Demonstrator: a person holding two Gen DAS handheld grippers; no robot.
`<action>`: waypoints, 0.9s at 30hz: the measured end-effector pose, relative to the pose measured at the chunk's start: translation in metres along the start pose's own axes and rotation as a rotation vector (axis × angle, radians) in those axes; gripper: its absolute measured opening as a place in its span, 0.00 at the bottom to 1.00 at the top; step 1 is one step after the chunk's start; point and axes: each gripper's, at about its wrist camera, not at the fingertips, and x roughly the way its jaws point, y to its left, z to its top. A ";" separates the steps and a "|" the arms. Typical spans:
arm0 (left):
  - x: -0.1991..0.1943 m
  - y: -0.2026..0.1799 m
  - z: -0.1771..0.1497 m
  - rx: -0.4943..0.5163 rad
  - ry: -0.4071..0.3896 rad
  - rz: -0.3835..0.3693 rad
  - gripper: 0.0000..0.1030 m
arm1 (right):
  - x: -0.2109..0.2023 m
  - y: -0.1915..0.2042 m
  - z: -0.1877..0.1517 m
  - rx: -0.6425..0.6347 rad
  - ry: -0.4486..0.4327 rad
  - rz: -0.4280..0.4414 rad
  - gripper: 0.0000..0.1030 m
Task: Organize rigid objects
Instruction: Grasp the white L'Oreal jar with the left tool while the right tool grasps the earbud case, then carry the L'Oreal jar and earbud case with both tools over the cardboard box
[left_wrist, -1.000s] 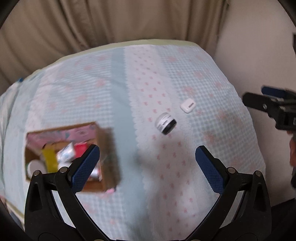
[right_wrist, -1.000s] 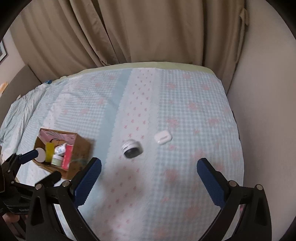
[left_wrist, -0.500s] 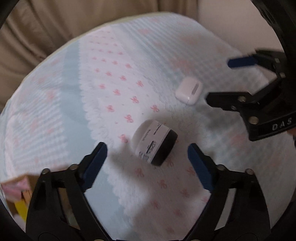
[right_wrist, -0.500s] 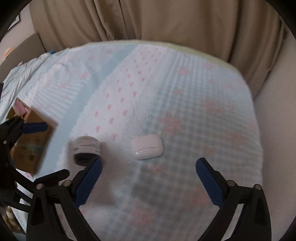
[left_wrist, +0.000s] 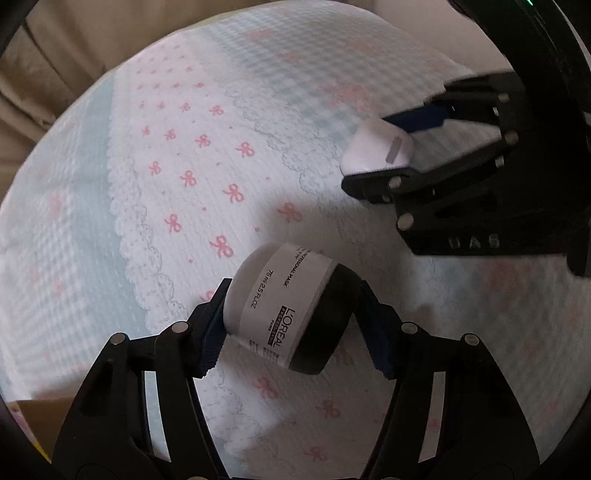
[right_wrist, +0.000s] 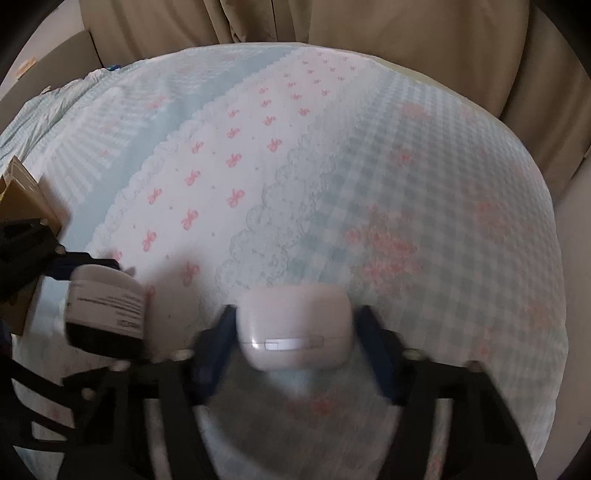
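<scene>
My left gripper (left_wrist: 291, 317) is shut on a round L'Oreal jar (left_wrist: 288, 310), white with a black lid, lying on its side on the bedspread. The jar also shows at the left of the right wrist view (right_wrist: 105, 314). My right gripper (right_wrist: 295, 325) is shut on a white earbud case (right_wrist: 293, 325), its blue pads pressing both ends. In the left wrist view the case (left_wrist: 376, 151) sits between the right gripper's fingers (left_wrist: 417, 118) at the upper right.
A cardboard box (right_wrist: 20, 199) stands at the left edge, its corner also at the bottom left of the left wrist view (left_wrist: 33, 417). The bed is covered by a light blue and white spread with pink bows (right_wrist: 332, 166). Beige curtains (right_wrist: 369, 26) hang behind.
Both grippers came down to the bed and closed: the left on the jar, the right on the earbud case. Both were open half a second ago.
</scene>
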 end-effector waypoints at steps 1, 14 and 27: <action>0.000 0.002 0.001 -0.011 0.003 -0.006 0.59 | 0.000 0.000 0.000 0.003 0.001 -0.002 0.54; -0.067 0.017 0.006 -0.118 -0.080 0.029 0.59 | -0.055 0.002 0.014 0.104 -0.044 -0.006 0.54; -0.272 0.078 -0.047 -0.360 -0.234 0.113 0.59 | -0.231 0.063 0.049 0.175 -0.178 -0.020 0.54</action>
